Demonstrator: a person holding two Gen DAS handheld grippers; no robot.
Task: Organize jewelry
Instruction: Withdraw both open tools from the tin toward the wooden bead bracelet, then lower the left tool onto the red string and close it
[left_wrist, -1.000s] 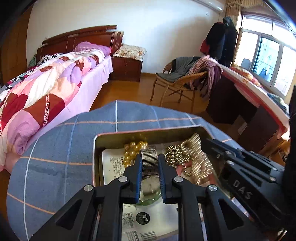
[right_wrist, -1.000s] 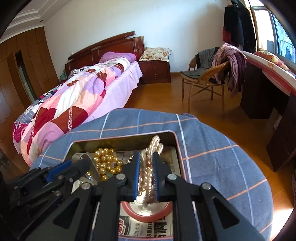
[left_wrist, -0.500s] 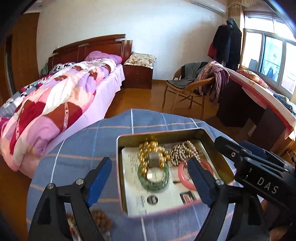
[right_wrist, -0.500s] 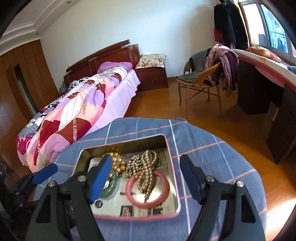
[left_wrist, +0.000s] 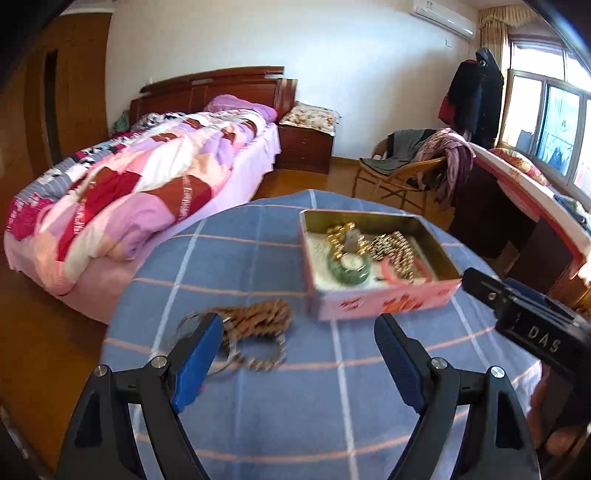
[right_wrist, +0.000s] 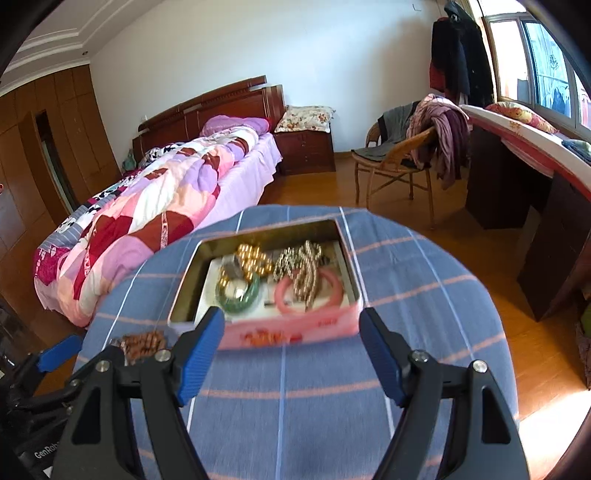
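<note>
Pink-sided tin (right_wrist: 288, 334) holds gold beads, green and pink bangles; both grippers' jaws spread apart, empty

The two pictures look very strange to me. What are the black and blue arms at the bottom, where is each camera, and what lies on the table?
No robot here: a person holds one grasping tool in each hand, and a fisheye camera on each looks along its two blue-padded fingers. One picture is from the left tool, the other from the right tool. Both are open and hold nothing. On the blue checked tablecloth stands an open pink tin with a green bangle, a pink bangle and bead strings. A brown bead bracelet and silvery rings lie outside the tin.
</note>
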